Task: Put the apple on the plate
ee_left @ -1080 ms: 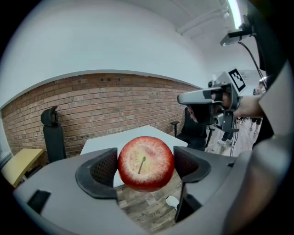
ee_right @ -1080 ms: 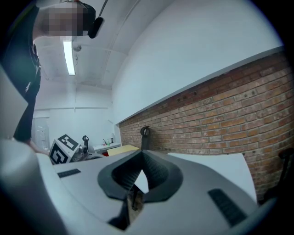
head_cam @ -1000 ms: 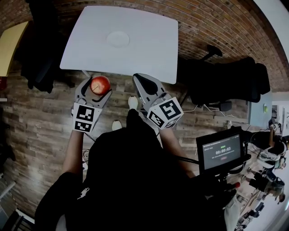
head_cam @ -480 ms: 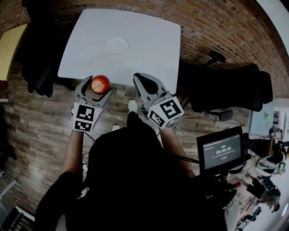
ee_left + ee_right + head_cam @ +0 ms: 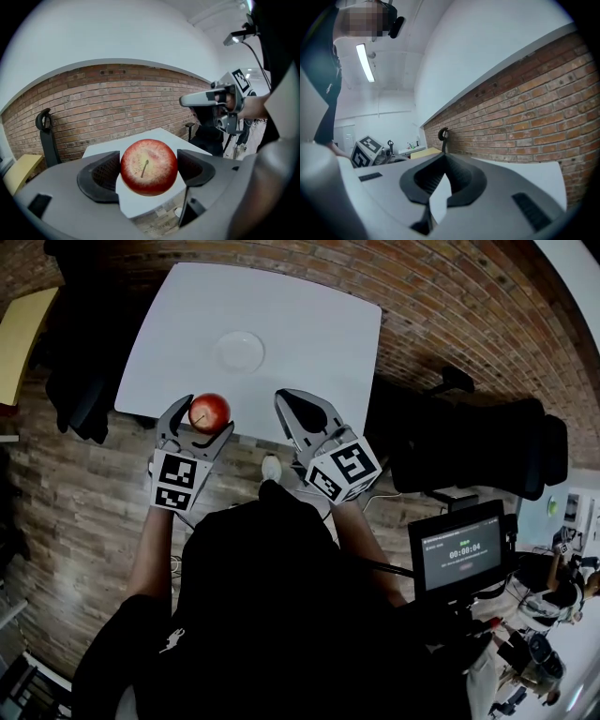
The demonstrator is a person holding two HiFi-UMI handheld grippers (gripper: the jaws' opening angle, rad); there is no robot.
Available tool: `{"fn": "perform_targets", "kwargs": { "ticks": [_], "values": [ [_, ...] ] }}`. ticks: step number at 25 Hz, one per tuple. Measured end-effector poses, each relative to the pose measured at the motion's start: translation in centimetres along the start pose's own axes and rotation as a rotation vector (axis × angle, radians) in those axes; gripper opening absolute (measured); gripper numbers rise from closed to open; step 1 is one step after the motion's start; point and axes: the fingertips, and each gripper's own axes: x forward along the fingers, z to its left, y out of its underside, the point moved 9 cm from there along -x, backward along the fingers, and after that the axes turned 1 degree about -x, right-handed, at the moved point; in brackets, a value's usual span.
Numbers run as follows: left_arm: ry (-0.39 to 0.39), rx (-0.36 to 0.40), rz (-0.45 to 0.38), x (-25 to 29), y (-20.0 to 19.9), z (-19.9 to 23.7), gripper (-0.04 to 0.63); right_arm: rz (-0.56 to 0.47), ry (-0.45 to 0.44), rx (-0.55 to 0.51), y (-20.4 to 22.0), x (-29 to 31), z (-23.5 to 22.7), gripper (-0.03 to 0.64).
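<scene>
A red apple [image 5: 209,412] with its stem toward the camera [image 5: 149,166] sits clamped between the jaws of my left gripper [image 5: 201,418], held in the air just at the near edge of the white table [image 5: 309,324]. A small white plate [image 5: 238,352] lies on the table, ahead of the apple and slightly right. My right gripper [image 5: 298,412] is beside the left one at the table's near edge; its jaws [image 5: 440,180] are shut with nothing between them. In the left gripper view, the right gripper [image 5: 220,101] shows at the right.
A brick-patterned wall or floor band runs behind the table [image 5: 108,103]. Dark office chairs [image 5: 478,437] stand to the right, and a monitor screen [image 5: 459,554] is at lower right. A yellow surface [image 5: 23,329] is at far left.
Both grippers and the apple have come slightly nearer the table; the table and plate sit lower in the head view than a second ago. The hold on the apple is unchanged.
</scene>
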Motion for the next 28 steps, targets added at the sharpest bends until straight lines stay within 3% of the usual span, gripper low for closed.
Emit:
{"fn": "perform_targets", "kwargs": {
  "ticks": [3, 9, 15, 28],
  "values": [
    [-0.014, -0.004, 0.010, 2.3, -1.5, 0.1, 0.385, 0.006, -0.019, 0.011, -0.3, 0.6, -2.9, 0.003],
    [-0.060, -0.016, 0.005, 1.2, -0.9, -0.4, 0.385, 0.005, -0.069, -0.002, -0.3, 0.8, -2.4, 0.004],
    [-0.090, -0.027, 0.022, 5.4, -2.5, -1.7, 0.385, 0.022, -0.110, 0.016, 0.2, 0.9, -7.5, 0.004],
    [-0.089, -0.018, 0.056, 7.4, -3.0, -2.3, 0.385, 0.037, -0.131, 0.042, 0.5, 0.7, -9.8, 0.005]
  ]
}}
